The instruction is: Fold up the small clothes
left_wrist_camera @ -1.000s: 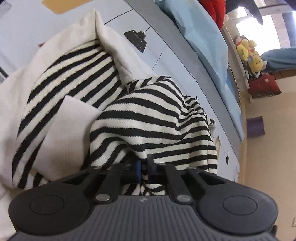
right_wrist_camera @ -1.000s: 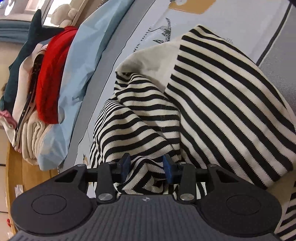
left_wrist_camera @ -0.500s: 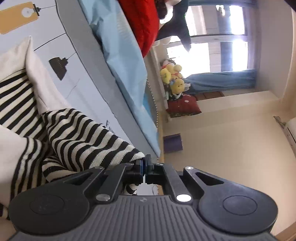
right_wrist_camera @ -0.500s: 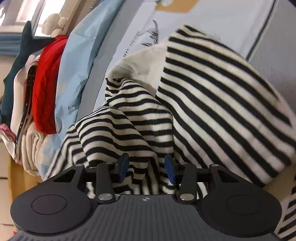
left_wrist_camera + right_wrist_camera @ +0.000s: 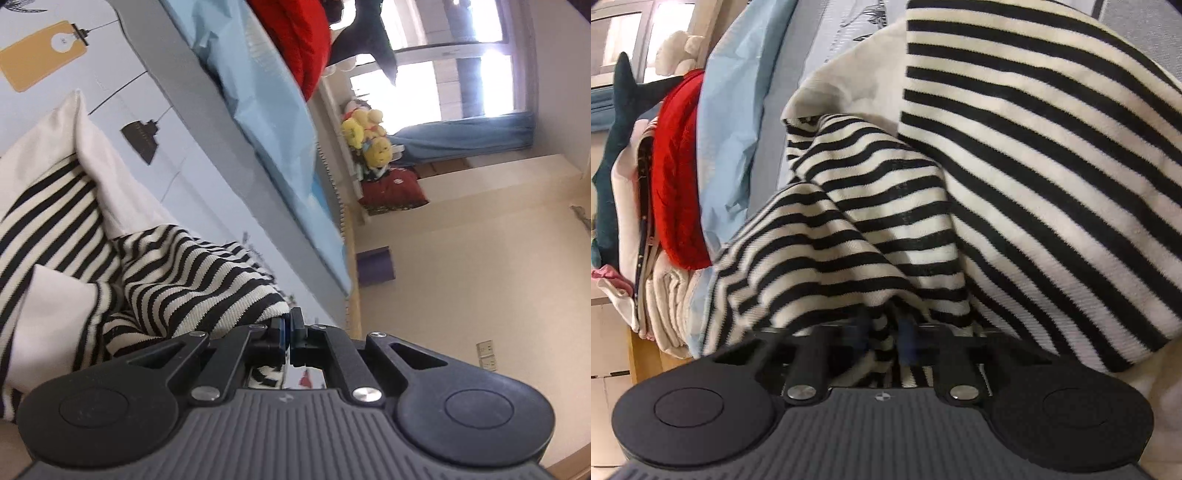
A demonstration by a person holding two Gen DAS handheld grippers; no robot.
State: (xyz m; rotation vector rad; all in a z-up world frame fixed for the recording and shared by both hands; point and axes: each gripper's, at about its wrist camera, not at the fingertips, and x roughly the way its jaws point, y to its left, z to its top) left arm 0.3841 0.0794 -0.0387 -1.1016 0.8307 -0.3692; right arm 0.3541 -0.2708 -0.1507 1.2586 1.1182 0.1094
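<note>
A black-and-white striped garment point(image 5: 192, 273) with plain cream parts point(image 5: 48, 147) lies rumpled on the printed bed sheet point(image 5: 155, 92). My left gripper point(image 5: 288, 330) is shut on a striped edge of it, which hangs raised off the sheet. In the right wrist view the same striped garment point(image 5: 1015, 147) fills the picture. My right gripper point(image 5: 882, 332) is low among its folds, jaws closing on a bunched striped fold pinched between the blurred blue pads. The fingertips are partly hidden by cloth.
A light blue cloth point(image 5: 266, 110) and a red cloth point(image 5: 295, 33) lie along the bed's far side. A stack of folded clothes point(image 5: 657, 258) stands at the left in the right wrist view. Plush toys point(image 5: 365, 136) sit by the window, and a purple box point(image 5: 375, 264) is on the floor.
My left gripper rose and tilted up with the striped edge, so the room came into view. My right gripper sank into the fabric, and its jaws went from open to closed on a fold.
</note>
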